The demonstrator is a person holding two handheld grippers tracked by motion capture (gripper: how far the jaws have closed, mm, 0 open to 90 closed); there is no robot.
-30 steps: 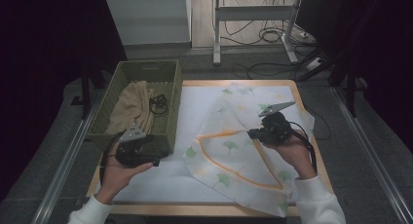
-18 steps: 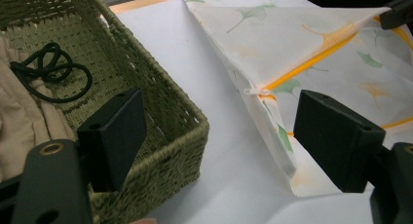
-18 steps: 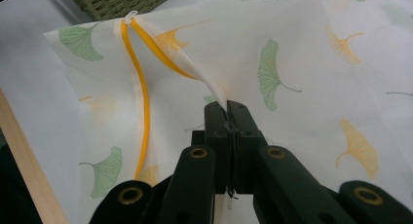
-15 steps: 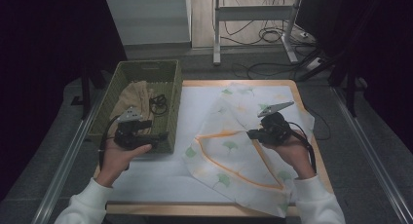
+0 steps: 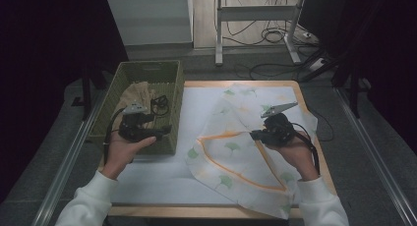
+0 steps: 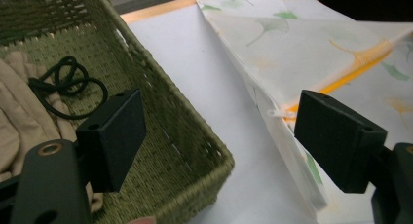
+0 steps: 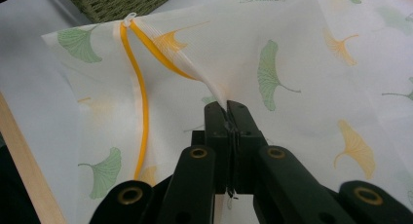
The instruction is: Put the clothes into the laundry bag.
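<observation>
Your right gripper has its fingers pressed together on a pinch of the ginkgo-print cloth. In the right gripper view the fabric tents up from where it's nipped, w/ the orange trim running down the left fold. The cloth lies spread over the right half of the table, one corner folded back so the orange border makes a triangle; its left edge stops just short of the green woven basket.

Your left gripper hangs over the basket's near right corner, fingers spread wide w/ nothing between them. In the left gripper view one finger sits over the basket wall, the other over the cloth's edge.

Inside the basket: a beige cloth and a coiled black cord just beside it.
</observation>
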